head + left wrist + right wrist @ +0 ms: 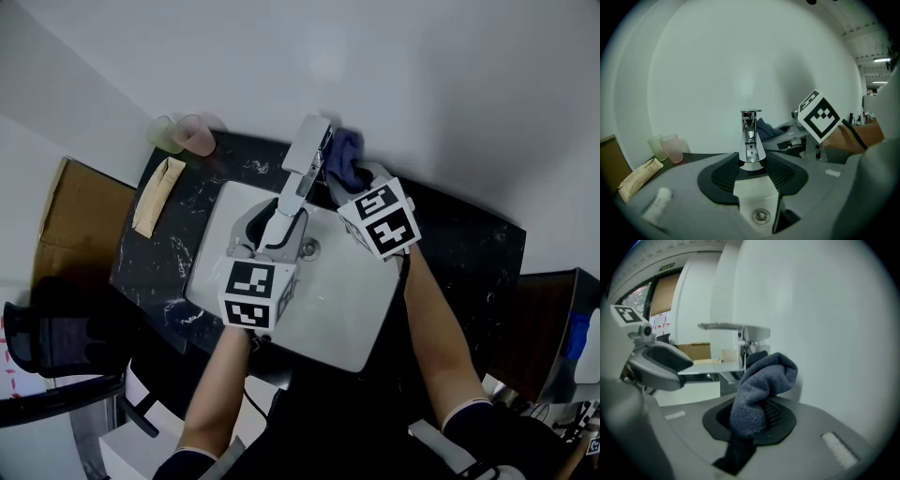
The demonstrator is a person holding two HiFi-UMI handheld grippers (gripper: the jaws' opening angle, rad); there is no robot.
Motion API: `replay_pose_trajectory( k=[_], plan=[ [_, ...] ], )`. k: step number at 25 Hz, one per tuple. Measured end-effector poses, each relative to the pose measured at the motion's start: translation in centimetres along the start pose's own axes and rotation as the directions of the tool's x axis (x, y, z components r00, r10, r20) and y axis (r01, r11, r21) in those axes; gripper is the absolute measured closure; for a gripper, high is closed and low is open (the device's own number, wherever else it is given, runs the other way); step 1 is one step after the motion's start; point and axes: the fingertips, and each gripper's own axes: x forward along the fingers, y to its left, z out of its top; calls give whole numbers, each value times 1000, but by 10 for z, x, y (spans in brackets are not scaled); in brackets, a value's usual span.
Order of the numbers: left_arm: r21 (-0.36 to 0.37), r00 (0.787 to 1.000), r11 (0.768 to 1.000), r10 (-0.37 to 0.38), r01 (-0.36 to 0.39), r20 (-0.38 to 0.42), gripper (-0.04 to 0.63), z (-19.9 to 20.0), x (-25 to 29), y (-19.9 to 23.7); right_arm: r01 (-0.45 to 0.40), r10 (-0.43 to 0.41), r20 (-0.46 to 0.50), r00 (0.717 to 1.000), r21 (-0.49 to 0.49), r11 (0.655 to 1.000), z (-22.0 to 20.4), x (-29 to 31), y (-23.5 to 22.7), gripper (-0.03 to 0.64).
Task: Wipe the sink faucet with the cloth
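Observation:
A chrome faucet [306, 155] stands at the back of the white sink [347, 309], and its spout reaches out over the basin. My left gripper [281, 225] comes up from the front, and in the left gripper view the spout end [751, 140] fills the gap between the dark pads, which close on its sides. My right gripper [343, 178] is shut on a bunched blue cloth [345, 155], just right of and behind the faucet top. The cloth [761, 390] rises out of the jaws in the right gripper view, close to the faucet [744, 336]. Whether the cloth touches the faucet I cannot tell.
The sink sits in a black marbled counter [459, 244] against a white wall. At the back left stand a green and a pink cup [186, 134], with a tan packet [157, 195] beside them. A cardboard box [66, 225] and a dark chair [52, 342] are at the left. The drain [761, 215] lies below the spout.

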Motion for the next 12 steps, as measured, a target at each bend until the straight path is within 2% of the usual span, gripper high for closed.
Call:
replay_pose_trajectory(
  k=[3, 6, 12],
  plan=[
    [8, 1000, 1000, 0, 0, -2, 410, 0, 1, 1, 21, -17, 88, 996, -38, 999, 27, -14, -3, 557],
    [13, 1000, 1000, -6, 6, -3, 410, -1, 1, 1, 21, -11, 135, 991, -70, 997, 41, -26, 1, 557],
    [15, 999, 1000, -26, 26, -36, 408, -4, -1, -1, -38, 73, 201, 977, -170, 985, 59, -46, 37, 557]
  ],
)
